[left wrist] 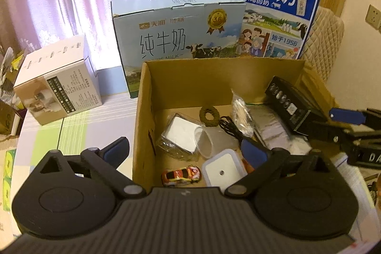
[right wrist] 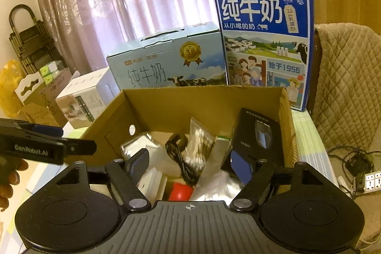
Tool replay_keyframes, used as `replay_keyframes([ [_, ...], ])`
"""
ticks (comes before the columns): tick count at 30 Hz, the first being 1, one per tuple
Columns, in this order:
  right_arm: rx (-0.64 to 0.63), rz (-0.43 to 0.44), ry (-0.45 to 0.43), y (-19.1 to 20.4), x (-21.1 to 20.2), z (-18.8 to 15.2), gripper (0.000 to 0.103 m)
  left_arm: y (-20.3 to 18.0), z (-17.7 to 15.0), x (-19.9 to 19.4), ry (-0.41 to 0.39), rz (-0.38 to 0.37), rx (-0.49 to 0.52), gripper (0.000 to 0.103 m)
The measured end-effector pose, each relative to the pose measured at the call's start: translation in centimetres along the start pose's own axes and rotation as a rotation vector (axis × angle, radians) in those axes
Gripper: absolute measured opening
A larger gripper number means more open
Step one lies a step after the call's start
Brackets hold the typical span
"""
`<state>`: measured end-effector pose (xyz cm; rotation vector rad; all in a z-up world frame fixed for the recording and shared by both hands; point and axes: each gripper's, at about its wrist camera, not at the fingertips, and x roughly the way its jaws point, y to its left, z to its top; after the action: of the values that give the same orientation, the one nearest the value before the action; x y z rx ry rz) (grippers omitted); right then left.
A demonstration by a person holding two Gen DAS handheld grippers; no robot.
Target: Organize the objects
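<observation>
An open cardboard box (left wrist: 152, 97) (right wrist: 285, 116) holds several loose items: a toy car (left wrist: 182, 174), a white lidded container (left wrist: 223, 171), a clear bag with a white pad (left wrist: 181, 135), a brown ring (left wrist: 209, 116), a black cable (left wrist: 232, 127) (right wrist: 183, 163), a bag of cotton swabs (left wrist: 241, 111) (right wrist: 200, 142), a black carton (left wrist: 289, 104) (right wrist: 258, 135) and a red object (right wrist: 181, 191). My left gripper (left wrist: 187, 150) is open and empty over the box's near left side. My right gripper (right wrist: 190, 164) is open and empty over the box's contents.
Behind the box stand a light blue milk carton case (left wrist: 176, 37) (right wrist: 166, 63) and a dark blue milk case (left wrist: 276, 13) (right wrist: 264, 44). A white box (left wrist: 59, 85) (right wrist: 81, 101) lies at the left. A quilted chair (right wrist: 345, 92) and power strip (right wrist: 372, 180) are at the right.
</observation>
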<state>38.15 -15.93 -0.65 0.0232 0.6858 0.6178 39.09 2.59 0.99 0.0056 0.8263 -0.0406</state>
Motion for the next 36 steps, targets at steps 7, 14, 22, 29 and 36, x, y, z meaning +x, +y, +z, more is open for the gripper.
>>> replay_keyframes([
  [7, -0.006, 0.009, -0.017, 0.5, -3.8, -1.4, 0.074, -1.6, -1.5, -4.0, -0.027, 0.018, -0.009, 0.102],
  [14, -0.025, 0.026, -0.029, 1.0, -7.6, -3.0, 0.075, -3.6, -3.8, -8.0, -0.046, 0.069, -0.019, 0.102],
  [22, -0.057, 0.065, -0.029, 1.9, -11.5, -5.7, 0.077, -4.9, -7.0, -12.2, -0.059, 0.094, -0.077, 0.102],
  [29, -0.067, 0.039, -0.018, 2.8, -14.1, -7.4, 0.077, -6.1, -9.7, -15.4, -0.078, 0.119, -0.072, 0.102],
  [36, -0.008, 0.004, 0.005, 3.8, -16.7, -8.8, 0.077, -5.9, -11.7, -18.3, -0.083, 0.076, -0.085, 0.102],
])
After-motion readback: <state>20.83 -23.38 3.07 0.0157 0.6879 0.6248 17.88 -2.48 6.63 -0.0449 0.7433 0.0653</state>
